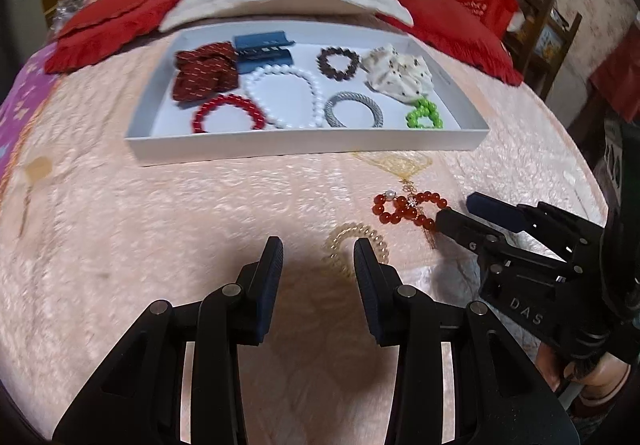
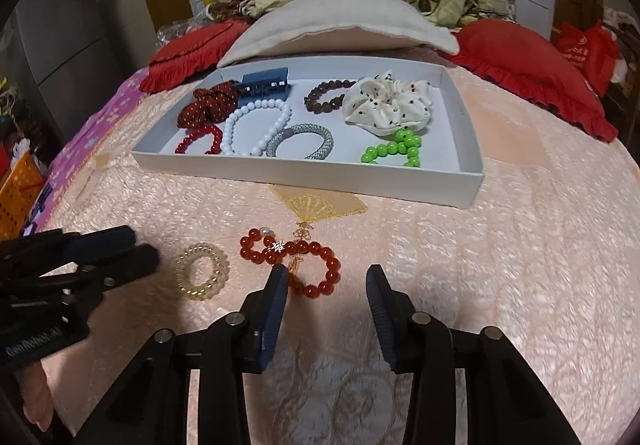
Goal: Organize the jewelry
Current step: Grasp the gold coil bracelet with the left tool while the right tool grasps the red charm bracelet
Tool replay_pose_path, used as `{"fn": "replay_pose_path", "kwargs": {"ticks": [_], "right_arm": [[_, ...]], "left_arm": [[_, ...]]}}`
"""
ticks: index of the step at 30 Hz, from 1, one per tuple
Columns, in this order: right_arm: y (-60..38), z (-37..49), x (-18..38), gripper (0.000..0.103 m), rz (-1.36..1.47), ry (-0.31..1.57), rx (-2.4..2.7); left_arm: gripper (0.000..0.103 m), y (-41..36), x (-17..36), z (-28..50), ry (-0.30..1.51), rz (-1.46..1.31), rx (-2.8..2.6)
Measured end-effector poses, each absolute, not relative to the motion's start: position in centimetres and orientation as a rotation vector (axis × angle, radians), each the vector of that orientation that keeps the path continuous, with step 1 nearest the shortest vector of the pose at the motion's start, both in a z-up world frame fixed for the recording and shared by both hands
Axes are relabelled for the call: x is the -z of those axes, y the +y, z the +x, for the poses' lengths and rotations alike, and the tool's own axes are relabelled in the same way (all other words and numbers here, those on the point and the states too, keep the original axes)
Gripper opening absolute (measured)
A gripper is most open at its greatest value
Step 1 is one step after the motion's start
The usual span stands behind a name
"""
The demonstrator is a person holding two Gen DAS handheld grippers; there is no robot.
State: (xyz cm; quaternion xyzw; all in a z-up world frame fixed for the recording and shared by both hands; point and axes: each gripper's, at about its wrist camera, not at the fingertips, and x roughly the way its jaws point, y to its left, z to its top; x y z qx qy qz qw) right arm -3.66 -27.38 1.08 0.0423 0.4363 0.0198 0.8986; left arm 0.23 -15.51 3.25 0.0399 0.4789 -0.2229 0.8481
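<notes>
I see warm, fairly dim indoor light in both wrist views. Soft shadows pool on the pink bedspread (image 1: 160,205) under the left gripper (image 1: 318,251) and the right gripper (image 2: 327,279). The white tray (image 2: 304,175) is the brightest spot. Fisheye curvature bends the edges, the corners go black, and the bedspread's texture smears with blur.

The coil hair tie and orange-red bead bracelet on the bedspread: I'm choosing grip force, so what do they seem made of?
Coil hair tie: translucent yellowish plastic, probably springy; light shows through its spiral loops. Orange-red bead bracelet: glossy round beads with bright highlights, glass or polished stone; cannot tell which.
</notes>
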Motion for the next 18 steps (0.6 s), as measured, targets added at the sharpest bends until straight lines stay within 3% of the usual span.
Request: {"fn": "replay_pose_path", "kwargs": {"ticks": [9, 15, 18], "right_arm": [[-27.6, -2.8, -0.7, 0.035, 0.095, 0.883, -0.058], [-27.4, -2.3, -0.4, 0.023, 0.096, 0.888, -0.067], [-27.3, -2.6, -0.3, 0.023, 0.080, 0.889, -0.064]], "left_arm": [[0.036, -16.6, -1.6, 1.3, 1.028, 0.090, 0.511], [0.036, -16.5, -1.5, 0.8, 1.015, 0.090, 0.537], [0.026, -16.3, -1.5, 0.5, 1.010, 0.101, 0.533]]}}
